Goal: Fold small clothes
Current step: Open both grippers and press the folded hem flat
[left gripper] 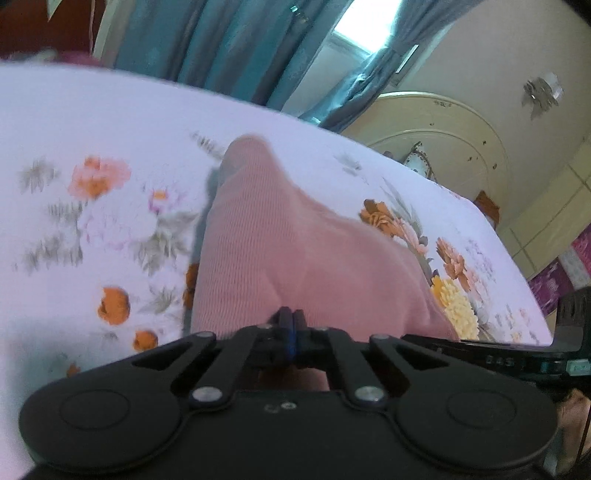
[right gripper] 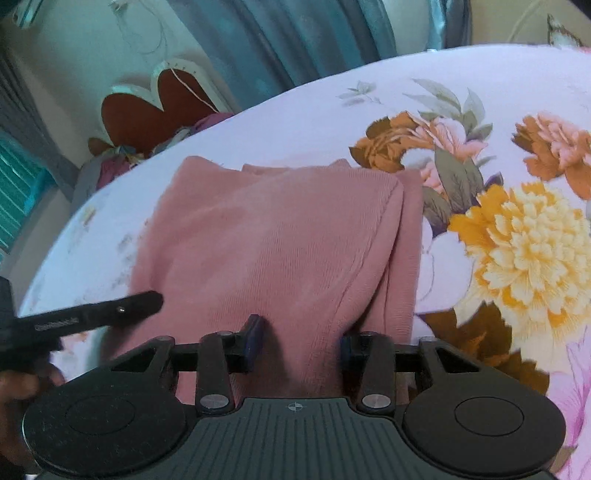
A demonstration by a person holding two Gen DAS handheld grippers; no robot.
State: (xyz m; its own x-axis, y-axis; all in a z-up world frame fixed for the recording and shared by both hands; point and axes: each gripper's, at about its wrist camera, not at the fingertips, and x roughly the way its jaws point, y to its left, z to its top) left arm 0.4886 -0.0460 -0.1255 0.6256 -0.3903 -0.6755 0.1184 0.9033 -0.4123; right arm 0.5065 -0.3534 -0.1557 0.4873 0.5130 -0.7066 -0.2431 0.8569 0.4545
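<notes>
soft pink ribbed knit garment [right gripper: 266,236]: dusty pink all over, with fine thin lines running through the knit.
white flowery bed sheet [left gripper: 110,122]: pale white, a bit lilac, with orange, pink and yellow flowers and grey-green leaves.
biggest flower on the sheet [right gripper: 524,251]: yellow and cream.
long shiny curtains [right gripper: 280,33]: blue-green.
black plastic left gripper [left gripper: 291,332]: black, with dark blue on the fingertips.
black plastic right gripper [right gripper: 299,341]: black, with dark blue pads.
heart-shaped headboard [right gripper: 147,110]: dark red with a cream edge.
</notes>
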